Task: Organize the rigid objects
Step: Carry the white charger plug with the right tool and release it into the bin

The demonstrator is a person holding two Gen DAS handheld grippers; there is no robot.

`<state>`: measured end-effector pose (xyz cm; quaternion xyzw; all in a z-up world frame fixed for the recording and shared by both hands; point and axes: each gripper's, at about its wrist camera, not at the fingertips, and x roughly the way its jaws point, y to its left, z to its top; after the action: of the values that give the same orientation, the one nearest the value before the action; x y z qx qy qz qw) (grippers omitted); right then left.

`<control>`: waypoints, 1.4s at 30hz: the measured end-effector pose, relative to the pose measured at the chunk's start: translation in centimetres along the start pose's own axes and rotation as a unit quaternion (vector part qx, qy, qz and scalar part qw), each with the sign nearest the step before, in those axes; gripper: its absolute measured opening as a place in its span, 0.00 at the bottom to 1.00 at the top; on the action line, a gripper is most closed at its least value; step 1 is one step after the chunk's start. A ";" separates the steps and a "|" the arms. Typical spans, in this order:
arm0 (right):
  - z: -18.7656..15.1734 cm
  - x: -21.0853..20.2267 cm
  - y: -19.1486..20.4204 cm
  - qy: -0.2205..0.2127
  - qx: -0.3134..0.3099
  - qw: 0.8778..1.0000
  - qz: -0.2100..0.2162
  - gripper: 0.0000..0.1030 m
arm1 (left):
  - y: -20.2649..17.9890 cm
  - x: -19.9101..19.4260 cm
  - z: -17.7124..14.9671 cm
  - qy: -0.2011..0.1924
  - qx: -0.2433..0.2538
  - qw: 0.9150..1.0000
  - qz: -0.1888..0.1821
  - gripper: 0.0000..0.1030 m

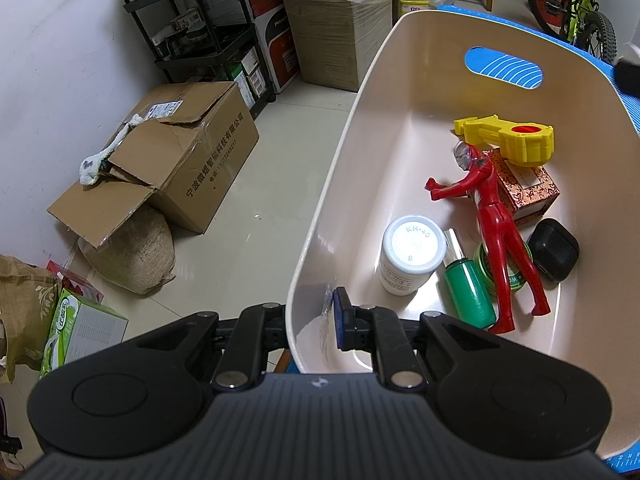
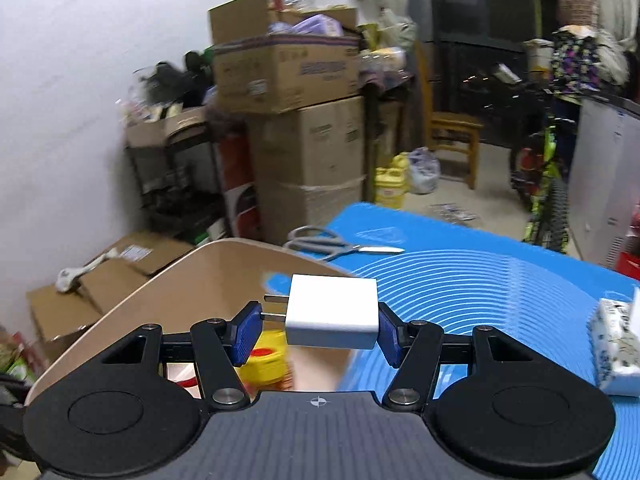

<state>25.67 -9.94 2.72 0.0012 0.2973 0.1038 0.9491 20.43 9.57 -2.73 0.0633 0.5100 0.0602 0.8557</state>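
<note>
With the bin [image 1: 320, 208] rim pinched by the left hand-held gripper [image 1: 316, 320], the charger [image 2: 333, 312] clamped in the right hand-held gripper [image 2: 318, 330] is best lowered onto bare bin floor.

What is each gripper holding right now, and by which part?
The right gripper holds a white plug adapter lengthwise, prong tip to rear face. The left gripper clamps the beige bin's near rim.

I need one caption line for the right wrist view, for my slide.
Right gripper carries a white plug adapter above the beige bin; scissors lie on the blue mat.
</note>
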 end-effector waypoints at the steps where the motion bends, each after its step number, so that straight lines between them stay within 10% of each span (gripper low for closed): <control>1: -0.1 0.1 0.6 0.004 -0.004 1.000 0.004 0.62 | 0.0 0.0 0.0 0.000 0.000 1.000 0.000 0.17; 26: -3.5 5.9 7.5 0.163 -0.099 0.981 0.032 0.62 | -0.4 -0.1 0.4 -0.001 0.000 1.000 -0.001 0.17; 42: -3.2 6.0 7.4 0.172 -0.104 0.979 0.022 0.70 | 0.0 0.0 0.5 0.000 -0.004 1.000 -0.004 0.17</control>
<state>27.22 -1.67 -2.88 -0.1090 0.4438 0.1536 0.8761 20.89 9.50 -2.48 0.0576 0.5100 0.0587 0.8562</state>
